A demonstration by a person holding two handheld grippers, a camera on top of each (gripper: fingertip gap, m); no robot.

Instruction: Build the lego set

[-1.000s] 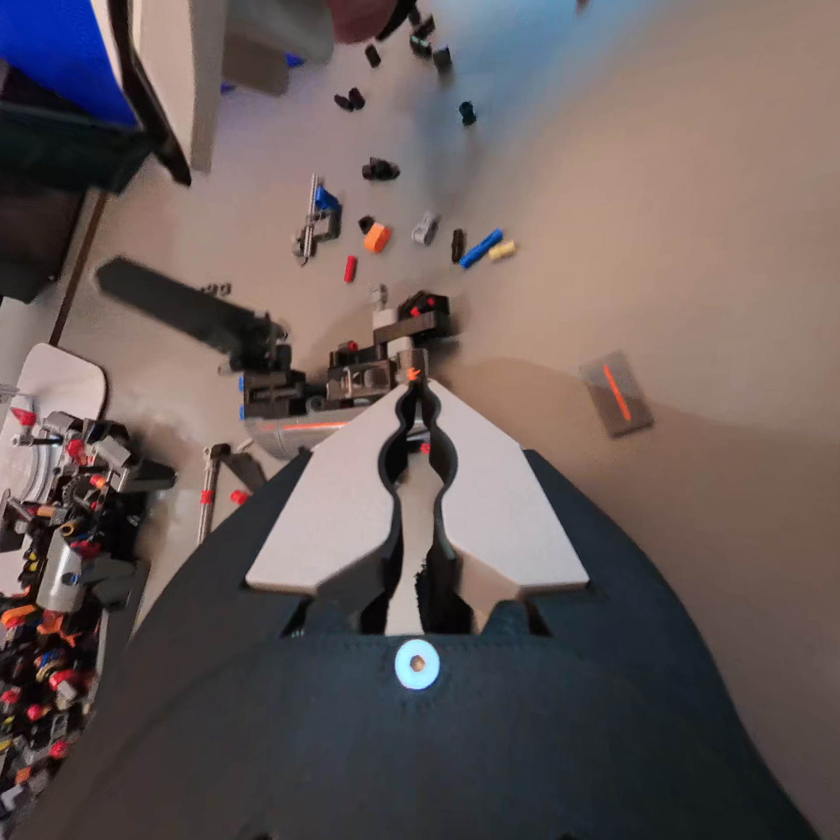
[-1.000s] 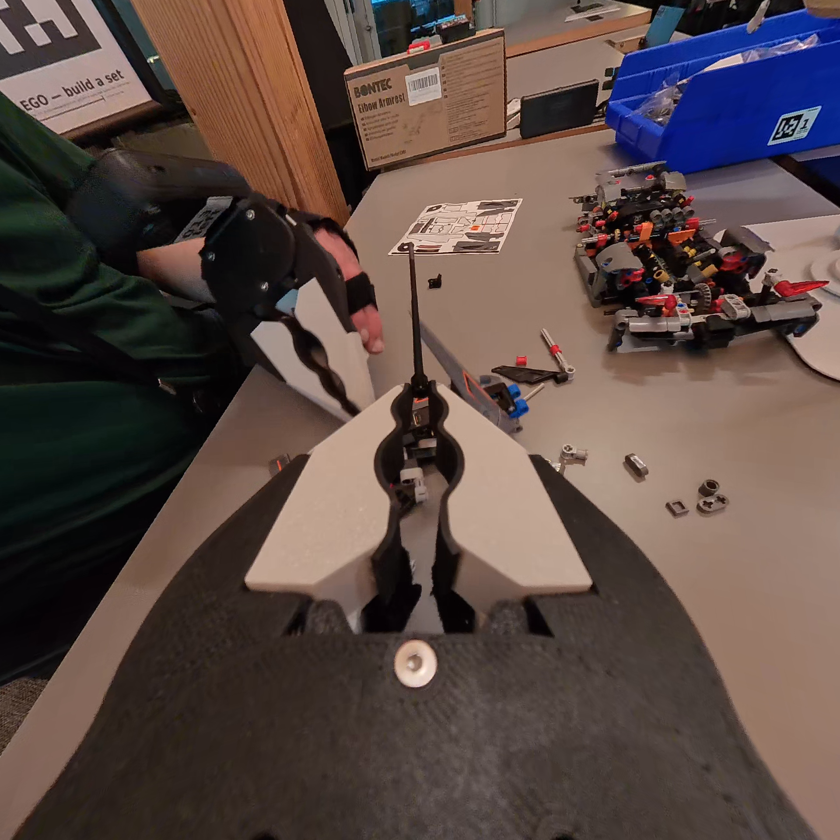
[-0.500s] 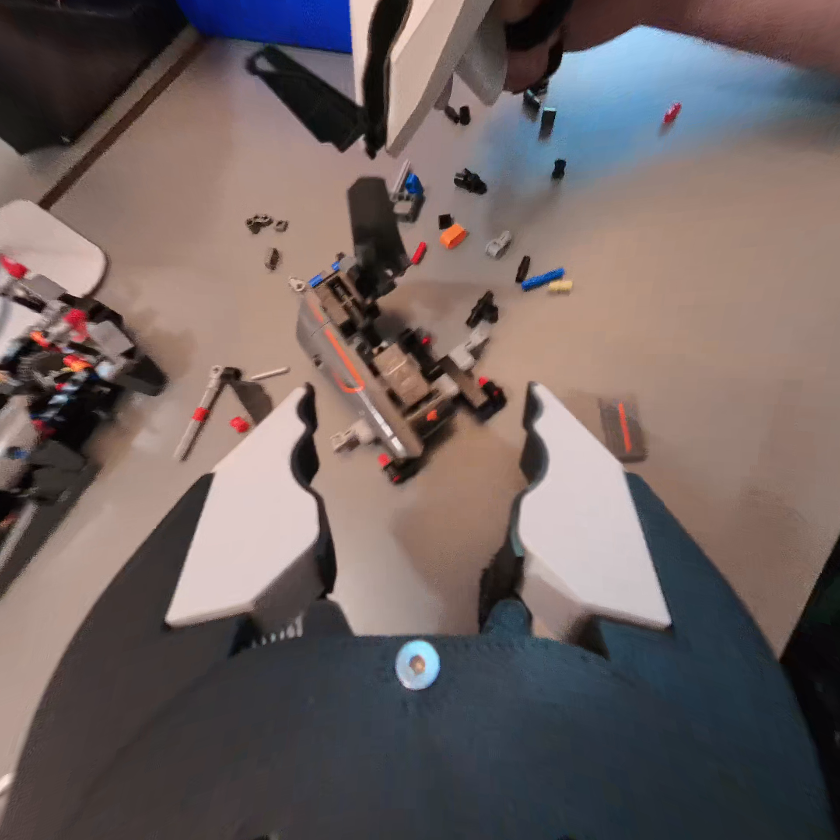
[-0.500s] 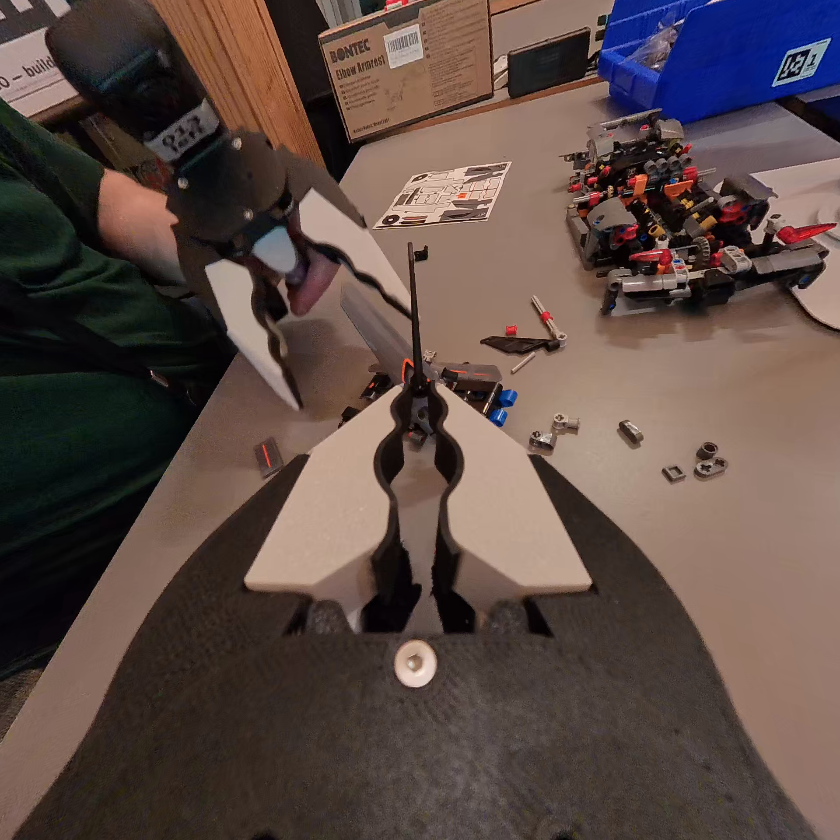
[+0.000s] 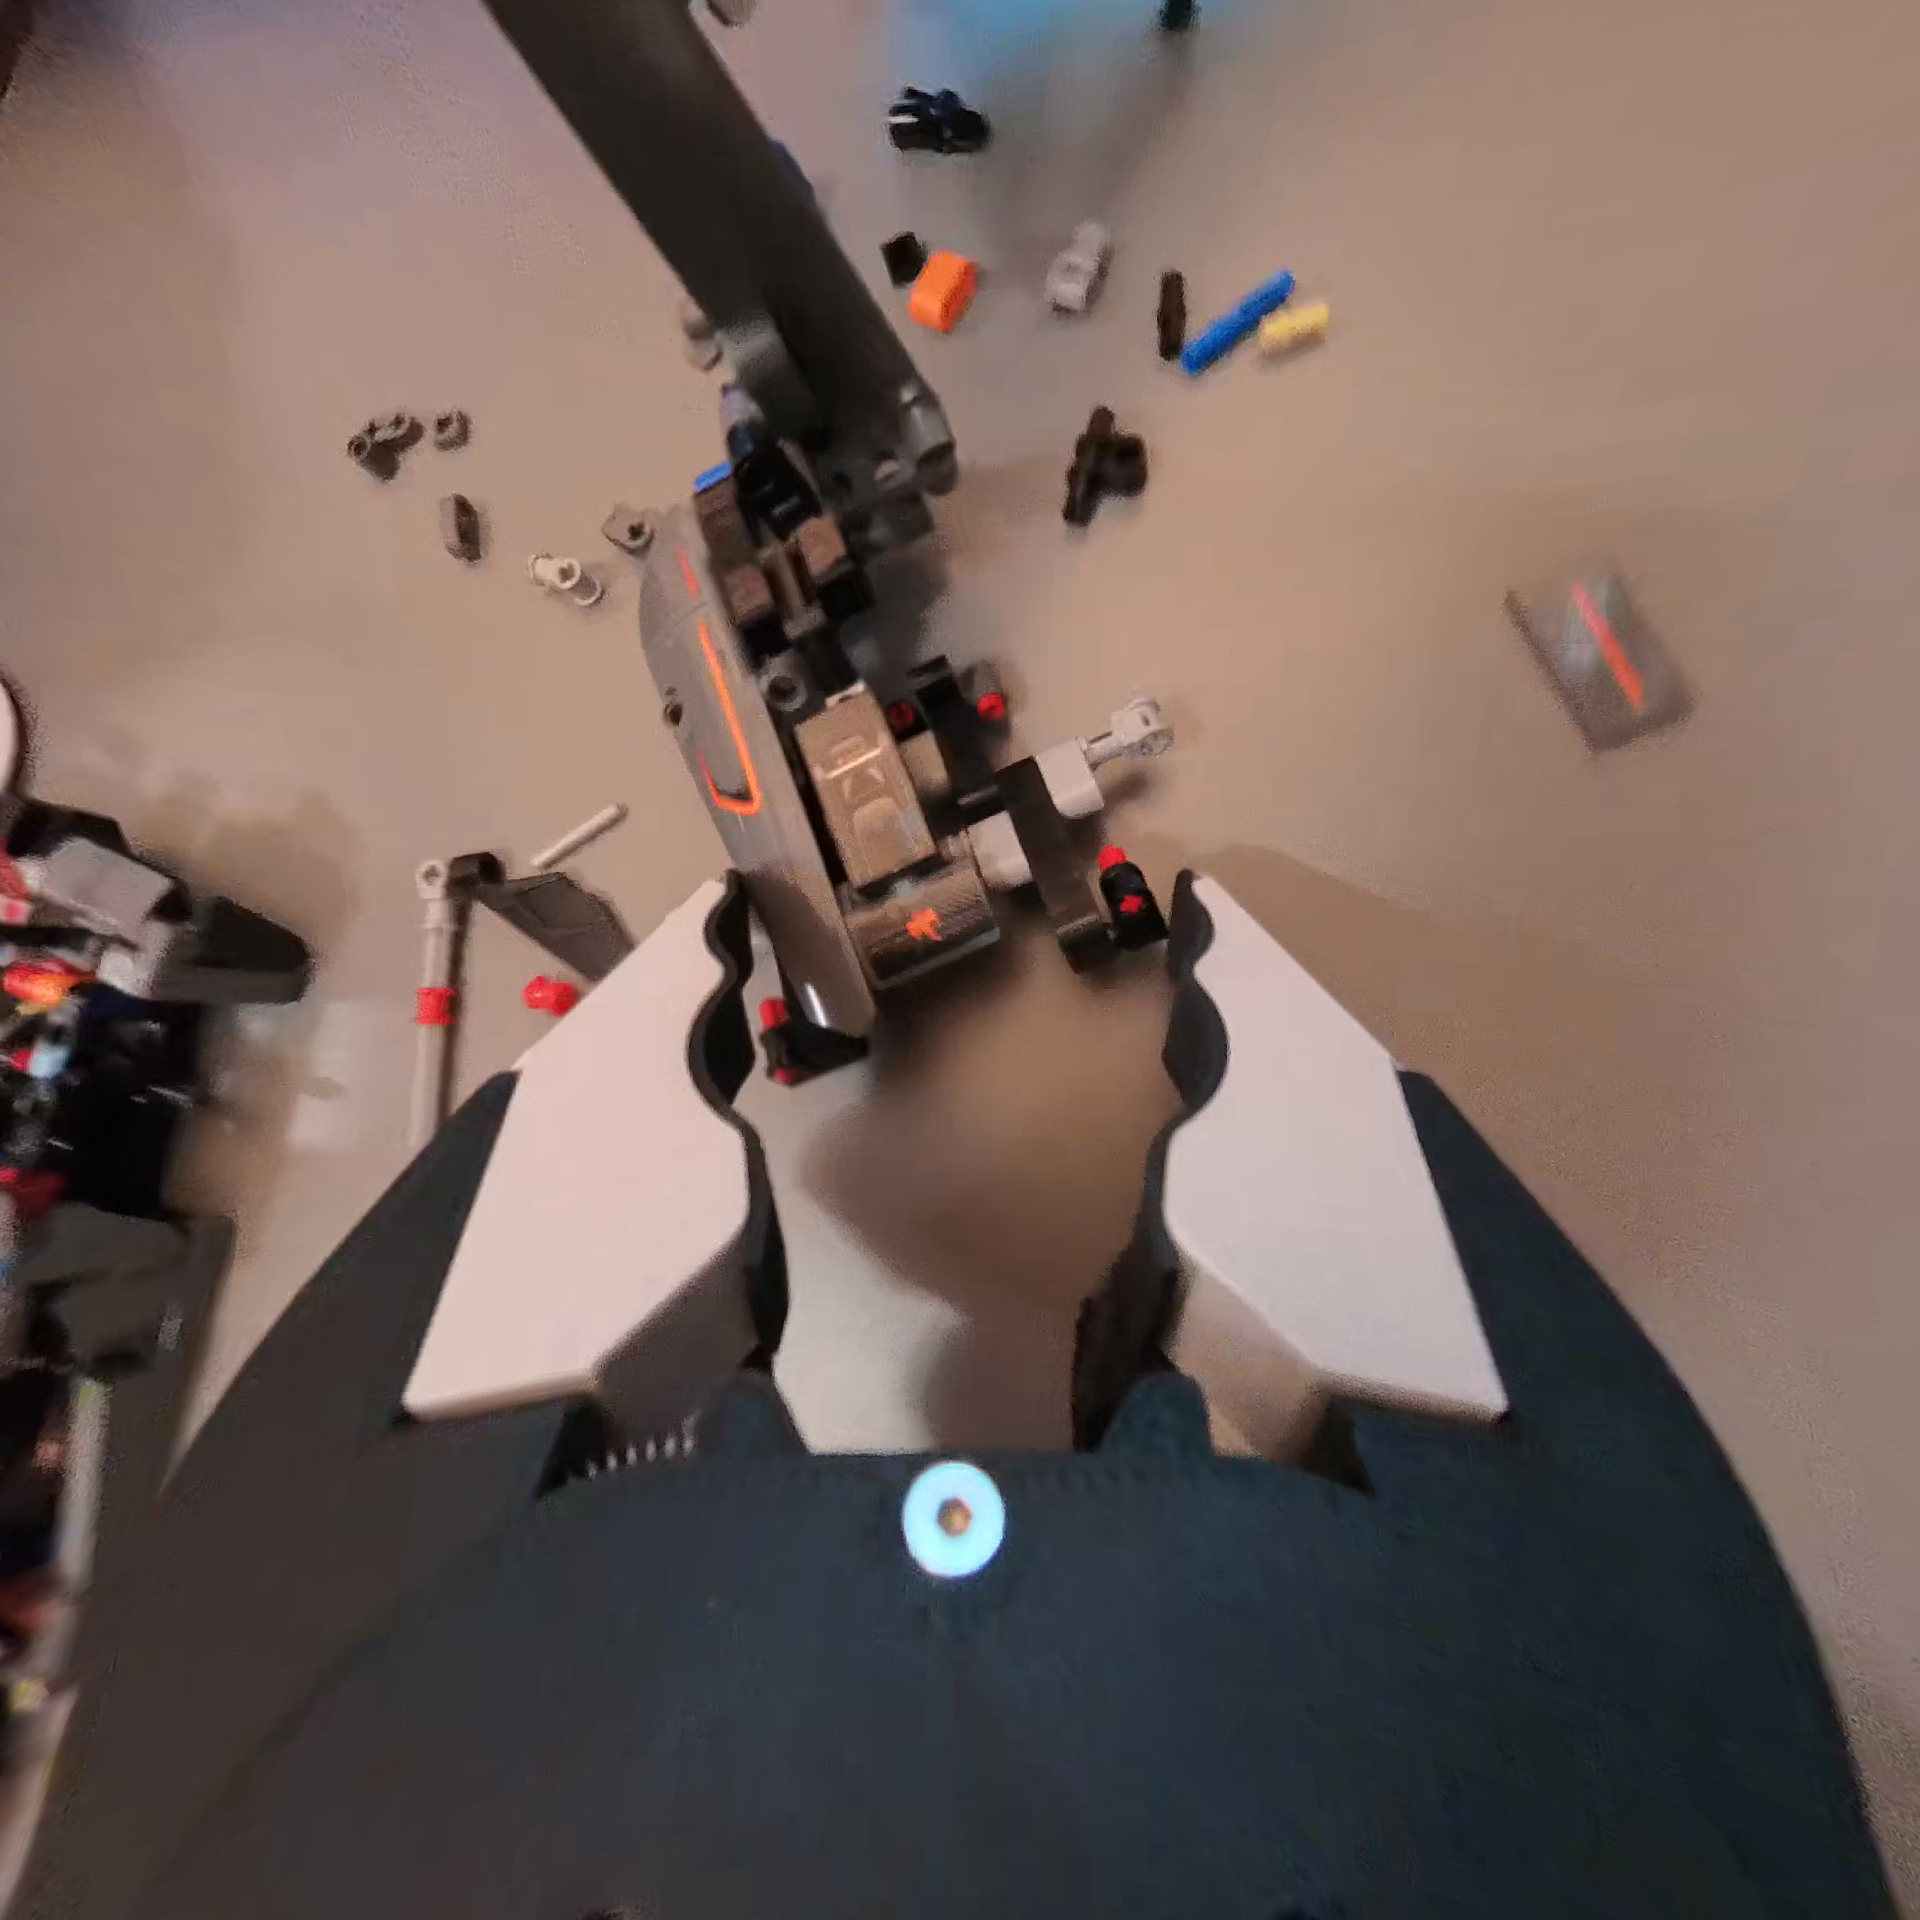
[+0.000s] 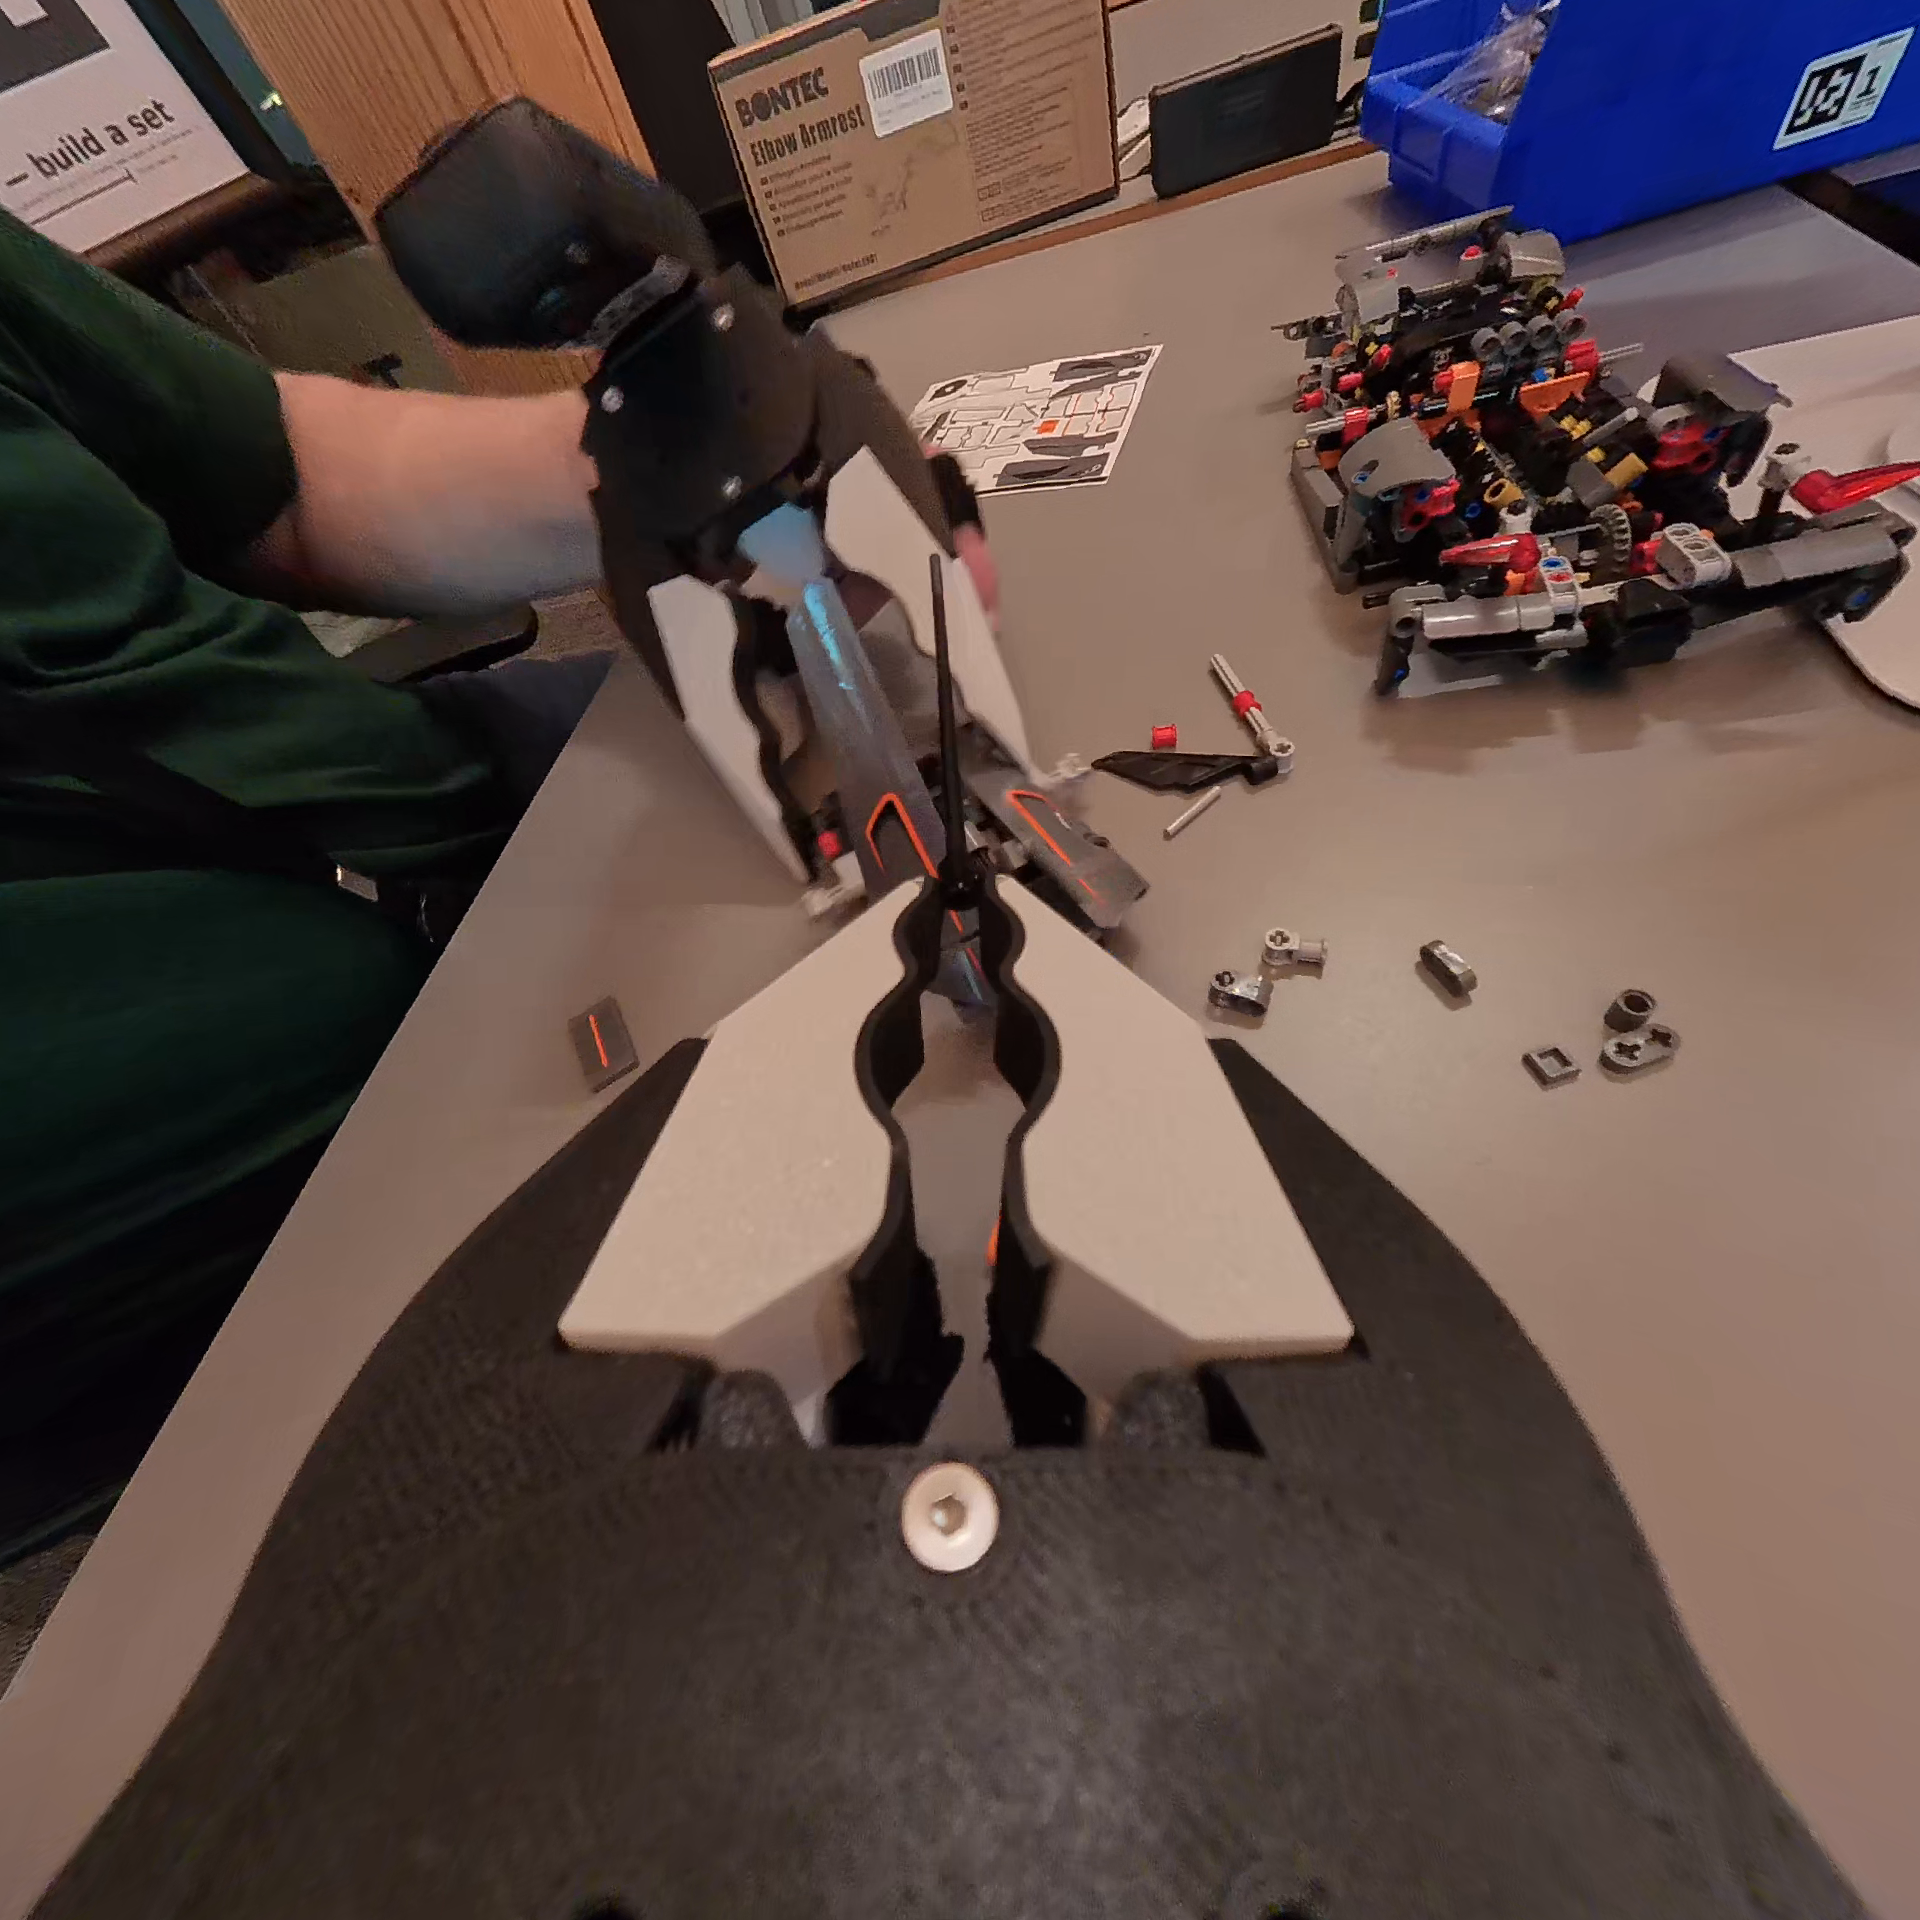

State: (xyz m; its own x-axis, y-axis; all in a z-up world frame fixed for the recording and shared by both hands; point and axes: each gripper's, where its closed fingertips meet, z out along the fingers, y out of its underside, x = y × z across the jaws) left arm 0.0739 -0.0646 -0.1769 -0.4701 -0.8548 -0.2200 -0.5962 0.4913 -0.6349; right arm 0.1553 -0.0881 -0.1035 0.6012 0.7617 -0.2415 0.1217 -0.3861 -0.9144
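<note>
A grey and black lego sub-assembly (image 5: 821,748) with orange-lined panels lies on the table. It also shows in the right wrist view (image 6: 1060,852). My left gripper (image 5: 951,930) is open, and its fingertips stand on either side of the assembly's near end. It also shows in the right wrist view (image 6: 914,821), tilted down over the assembly. My right gripper (image 6: 956,894) is shut on a long thin black panel (image 6: 940,717) seen edge-on. In the left wrist view this panel (image 5: 727,208) runs from the assembly to the top edge.
A large part-built lego car (image 6: 1558,499) stands at the right, with a blue bin (image 6: 1662,104), a cardboard box (image 6: 914,135) and a sticker sheet (image 6: 1039,421) behind. Loose pieces (image 6: 1444,966) (image 5: 1236,322) and a striped grey tile (image 5: 1600,660) lie around. The table edge is at the left. Across from one pair of fingers to the other is roughly 12 centimetres.
My left gripper was shut on the assembly, then opened and lifted away. It has now come back down, open, around the assembly's near end. The assembly has turned. My right gripper stays shut.
</note>
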